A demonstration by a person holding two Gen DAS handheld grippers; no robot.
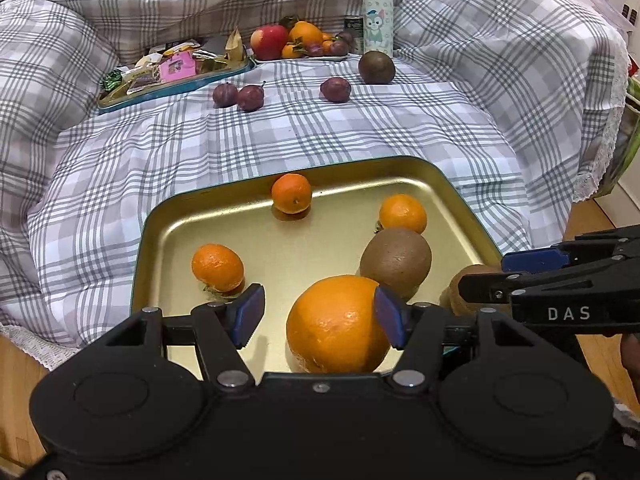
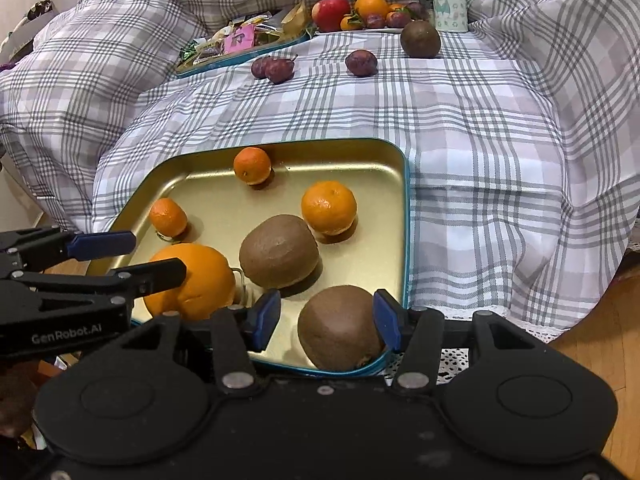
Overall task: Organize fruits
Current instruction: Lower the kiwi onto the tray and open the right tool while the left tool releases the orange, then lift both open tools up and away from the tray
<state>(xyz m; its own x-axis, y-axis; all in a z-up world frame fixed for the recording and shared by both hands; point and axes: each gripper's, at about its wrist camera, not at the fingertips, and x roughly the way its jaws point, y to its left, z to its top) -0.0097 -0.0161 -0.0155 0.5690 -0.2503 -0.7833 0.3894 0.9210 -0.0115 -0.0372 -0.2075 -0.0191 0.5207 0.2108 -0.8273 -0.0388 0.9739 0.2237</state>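
Observation:
A gold tray with a teal rim lies on the plaid cloth. It holds three mandarins, two kiwis and a big orange. My left gripper is open around the orange: the right pad is at its skin, while the left pad stands apart. My right gripper is open around the near kiwi in the tray's front corner, with a gap at the left pad. The other kiwi rests mid-tray. Each gripper shows from the side in the other's view.
On the cloth beyond the tray lie three plums and a dark round fruit. At the back stand a plate of fruit, a snack tray and a bottle. Wooden floor shows at the sides.

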